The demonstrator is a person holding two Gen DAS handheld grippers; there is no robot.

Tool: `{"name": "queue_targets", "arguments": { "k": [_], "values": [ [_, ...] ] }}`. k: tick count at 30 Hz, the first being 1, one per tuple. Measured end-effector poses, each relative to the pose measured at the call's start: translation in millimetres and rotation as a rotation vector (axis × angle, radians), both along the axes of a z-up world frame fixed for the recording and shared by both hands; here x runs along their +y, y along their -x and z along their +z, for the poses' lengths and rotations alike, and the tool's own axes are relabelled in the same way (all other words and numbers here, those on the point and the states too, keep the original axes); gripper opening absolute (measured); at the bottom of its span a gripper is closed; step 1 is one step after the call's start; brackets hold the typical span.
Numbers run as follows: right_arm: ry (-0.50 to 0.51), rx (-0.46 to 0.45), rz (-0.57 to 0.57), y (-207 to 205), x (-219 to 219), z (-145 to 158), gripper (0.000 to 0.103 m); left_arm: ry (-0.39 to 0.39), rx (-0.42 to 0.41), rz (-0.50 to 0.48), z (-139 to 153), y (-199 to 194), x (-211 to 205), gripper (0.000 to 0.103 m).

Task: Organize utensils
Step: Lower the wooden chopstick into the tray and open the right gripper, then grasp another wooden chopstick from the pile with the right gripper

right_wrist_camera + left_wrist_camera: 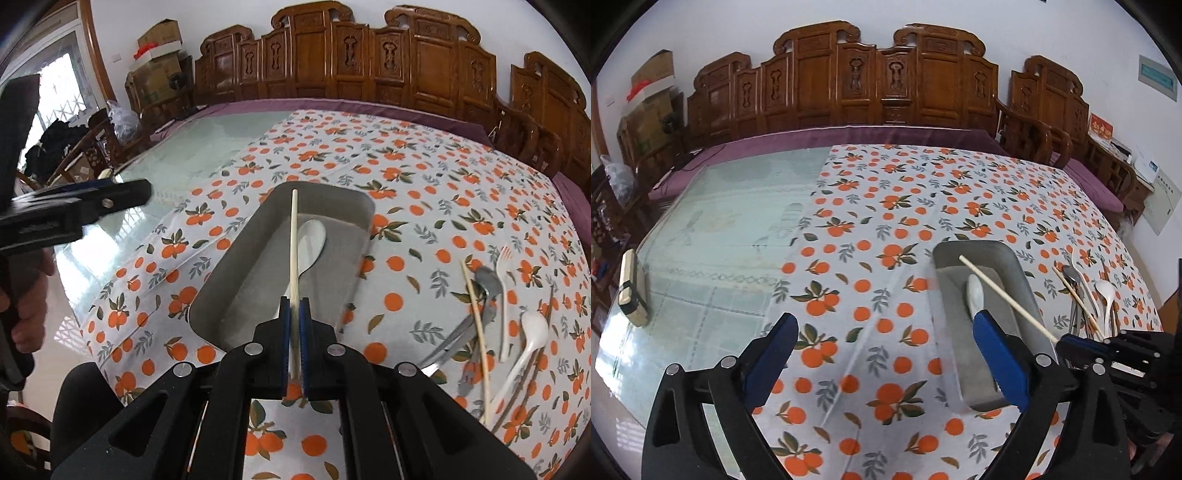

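Left wrist view, left gripper [882, 347]: I see my blue-padded jaws spread wide, nothing between them, above the orange-patterned tablecloth [886, 206].
Left wrist view, tray: the grey rectangular metal tray [1015, 266] lies just beside my right jaw, a white ceramic spoon [975, 291] already inside.
Right wrist view, right gripper [294, 314]: pressed together, pinching a pale wooden chopstick [294, 251] that points out over the tray.
Right wrist view, loose pile: a second chopstick [476, 332], grey metal spoon [487, 284], white plastic fork [504, 295] and white plastic spoon [532, 332] wait on the cloth.
My advice: I'd lower the chopstick lengthwise beside the spoon before letting go, so it cannot roll over the rim.
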State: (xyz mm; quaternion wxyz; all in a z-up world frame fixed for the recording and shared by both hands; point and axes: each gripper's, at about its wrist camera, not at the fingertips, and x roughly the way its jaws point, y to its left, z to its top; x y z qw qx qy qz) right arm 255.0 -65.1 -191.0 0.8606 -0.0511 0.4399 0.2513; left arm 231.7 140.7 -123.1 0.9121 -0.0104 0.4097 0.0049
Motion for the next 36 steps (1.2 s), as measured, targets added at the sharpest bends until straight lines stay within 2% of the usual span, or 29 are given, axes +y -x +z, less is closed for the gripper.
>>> {"name": "queue_targets", "arguments": {
  "k": [5, 10, 16, 20, 26, 32, 36],
  "values": [
    [0.017, 0.039, -0.022, -10, 10, -13, 0.006, 0.001, -0.003, 0.008, 0, 3, 10, 0.092],
    [-0.041, 0.103, -0.059, -26, 15, -23, 0.006, 0.009, 0.003, 0.012, -2, 4, 14, 0.092],
    [-0.102, 0.14, -0.015, -27, 28, -27, 0.009, 0.007, 0.009, 0.011, -5, 5, 14, 0.092],
    [-0.116, 0.132, -0.002, -23, 27, -26, 0.009, 0.002, 0.01, 0.008, -5, 6, 8, 0.092],
    [-0.134, 0.047, 0.022, -6, 1, -5, 0.009, -0.006, 0.007, -0.011, -6, 7, -11, 0.092],
    [-0.053, -0.031, 0.008, 8, -54, 7, 0.009, 0.017, 0.0, -0.059, -8, 6, -41, 0.092],
    [-0.001, -0.058, -0.035, 8, -97, 4, 0.021, 0.028, 0.0, -0.105, -10, 5, -66, 0.092]
  ]
}}
